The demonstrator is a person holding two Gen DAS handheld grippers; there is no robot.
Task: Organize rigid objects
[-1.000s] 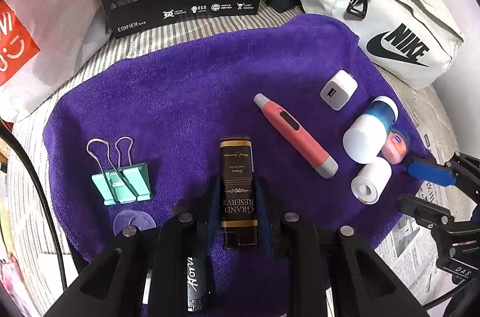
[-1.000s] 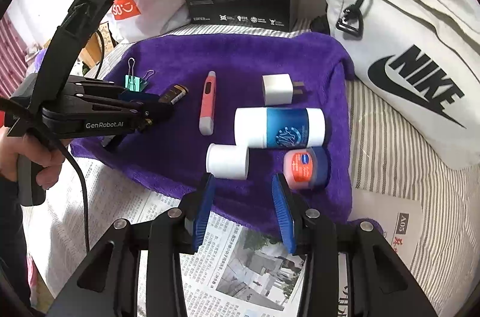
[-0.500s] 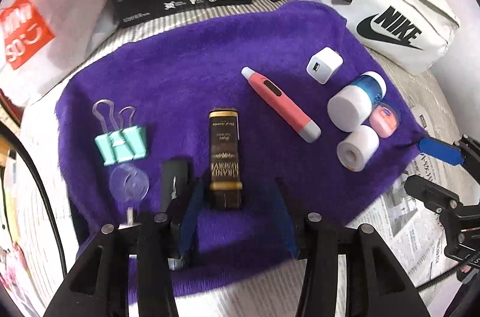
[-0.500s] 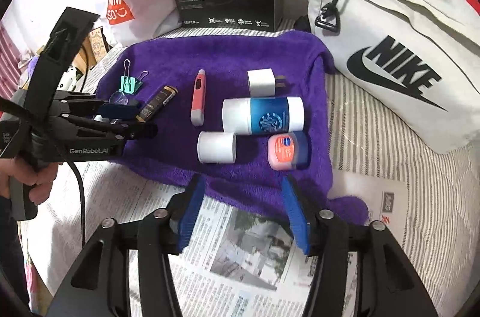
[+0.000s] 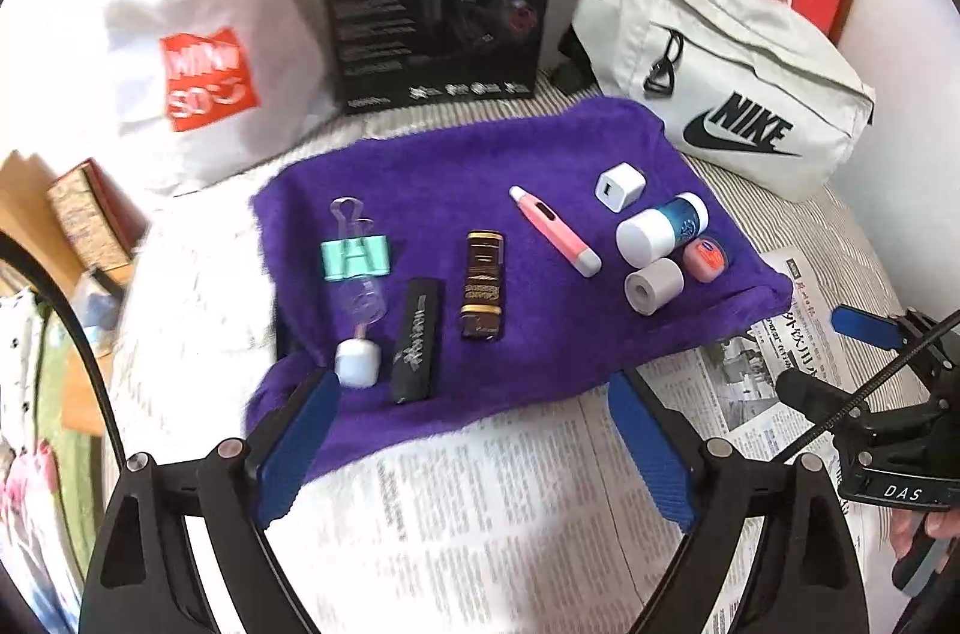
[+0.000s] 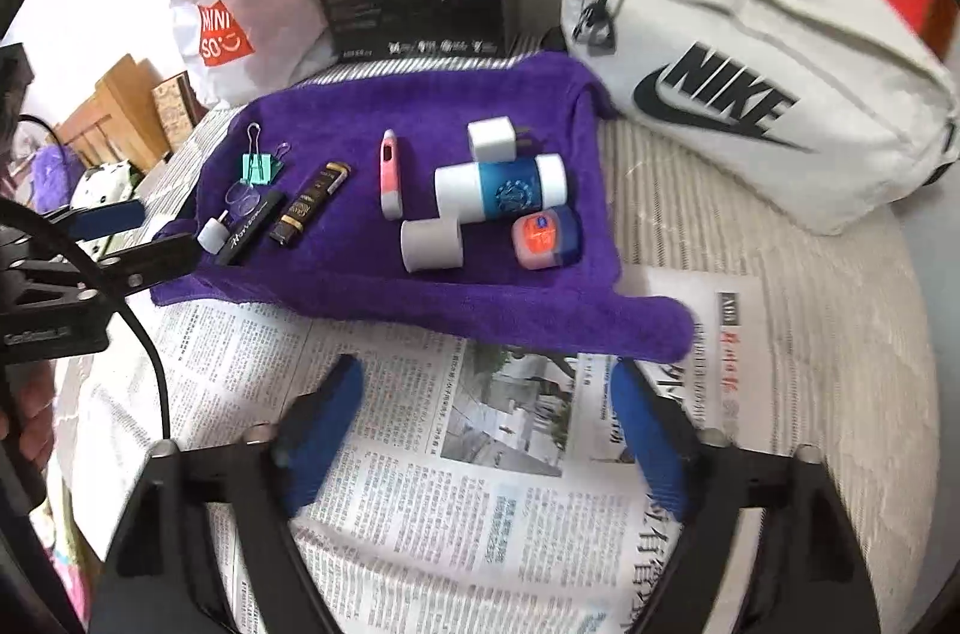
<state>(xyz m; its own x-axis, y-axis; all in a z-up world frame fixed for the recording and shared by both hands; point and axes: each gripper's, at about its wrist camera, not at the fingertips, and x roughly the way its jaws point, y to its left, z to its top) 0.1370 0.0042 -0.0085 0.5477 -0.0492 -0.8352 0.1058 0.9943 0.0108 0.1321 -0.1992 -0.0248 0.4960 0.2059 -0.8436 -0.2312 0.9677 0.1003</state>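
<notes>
Rigid objects, from binder clip (image 5: 356,256) to Vaseline jar (image 5: 705,258), lie in a row on the purple towel (image 5: 420,166), so sorting looks nearly finished, with left gripper (image 5: 474,439) and right gripper (image 6: 489,430) both spread wide and empty.

On the towel (image 5: 456,166): one binder clip (image 5: 356,256), two dark lighters (image 5: 483,292), one pink pen (image 5: 555,232), one charger (image 5: 620,186)

Soft cloth, shiny little things

The purple towel (image 5: 540,334) looks fuzzy; the newspaper (image 6: 480,484) is thin paper; the pink pen (image 5: 555,231) is smooth plastic
</notes>
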